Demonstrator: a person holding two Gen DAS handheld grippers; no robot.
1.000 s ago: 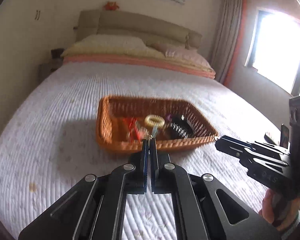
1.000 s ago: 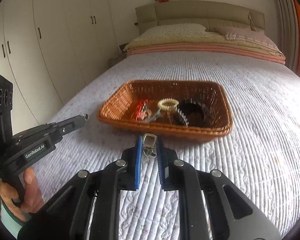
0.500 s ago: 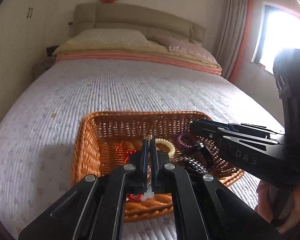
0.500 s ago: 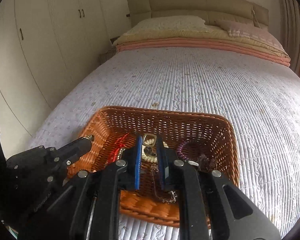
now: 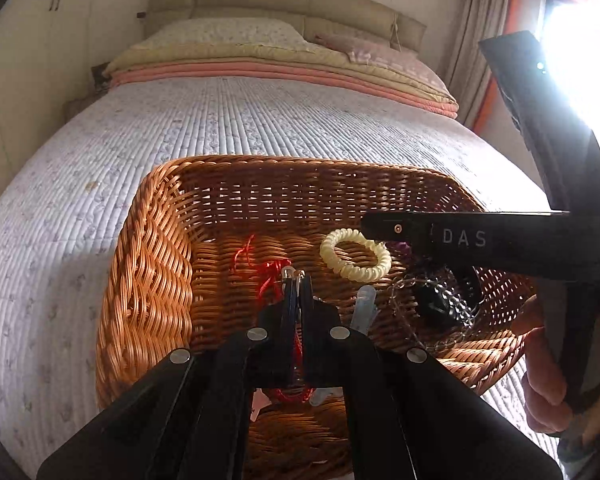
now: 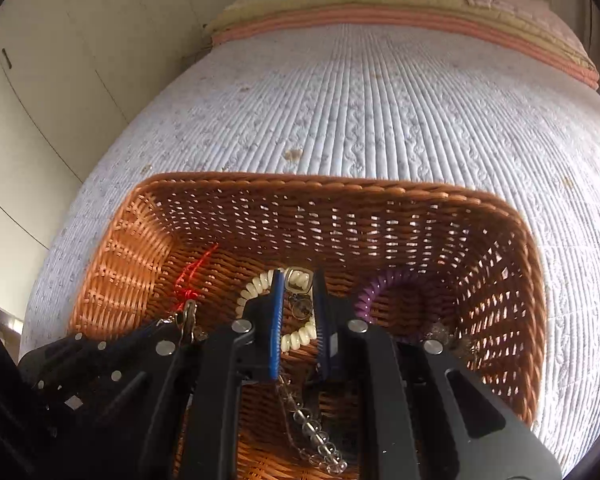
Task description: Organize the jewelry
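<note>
Partly hidden behind both tools, jewelry fills the wicker basket (image 5: 148,280) on the bed (image 5: 260,120). At lower centre, the left hand-held gripper (image 5: 296,280) pinches a small clasp (image 5: 287,272); the right hand-held gripper (image 6: 296,280) clamps a metal pendant (image 6: 298,280) above a cream coil bracelet (image 6: 256,284).

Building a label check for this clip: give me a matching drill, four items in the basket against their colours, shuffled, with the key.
Items:
1. Basket
2. Coil hair tie next to the right claw
3. Second coil hair tie, right side of the basket
4. Cord near the left claw

Colours:
A. purple
B. red
C. orange-brown
D. cream

Pairs: 1-C, 2-D, 3-A, 4-B
</note>
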